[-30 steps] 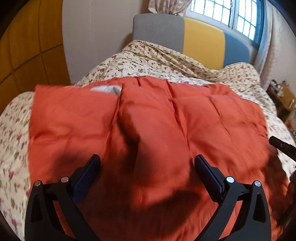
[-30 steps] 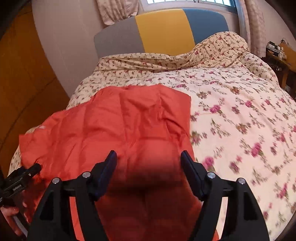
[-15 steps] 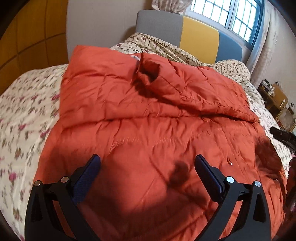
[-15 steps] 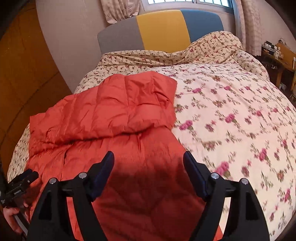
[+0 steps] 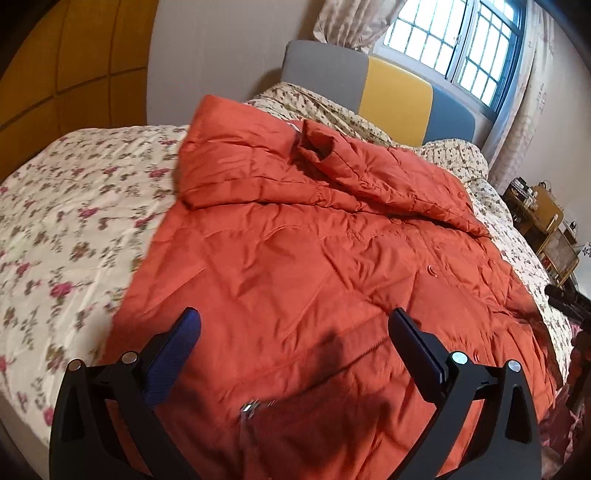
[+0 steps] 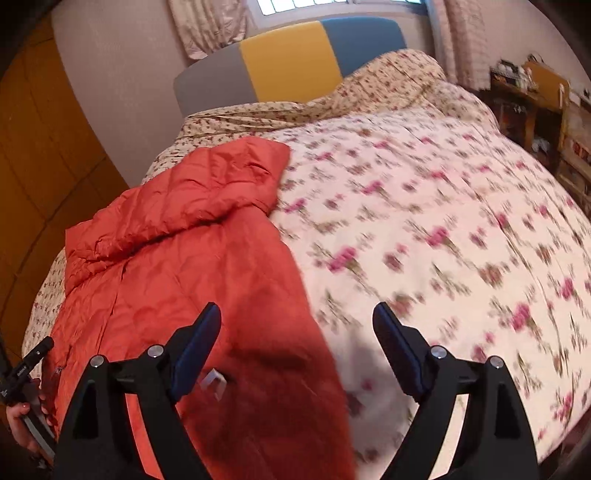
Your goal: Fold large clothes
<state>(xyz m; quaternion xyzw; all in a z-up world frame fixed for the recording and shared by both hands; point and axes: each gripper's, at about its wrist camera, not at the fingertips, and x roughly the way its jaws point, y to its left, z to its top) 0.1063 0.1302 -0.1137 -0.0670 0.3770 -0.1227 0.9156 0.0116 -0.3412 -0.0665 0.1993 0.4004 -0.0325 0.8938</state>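
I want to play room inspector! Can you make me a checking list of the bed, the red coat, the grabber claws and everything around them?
Surface: bed with floral quilt, rumpled near the headboard.
Job's things: orange puffy jacket lying on the quilt, its far part folded over the body; snap button and zipper pull visible.
Clutter: nothing seen on the bed besides the jacket.
Grippers: left gripper open, nothing between the fingers; right gripper opening, empty, above the jacket's edge.
Cables: nothing seen.
Surroundings: barred window, curtains, wooden wall panels, crowded wooden shelves.
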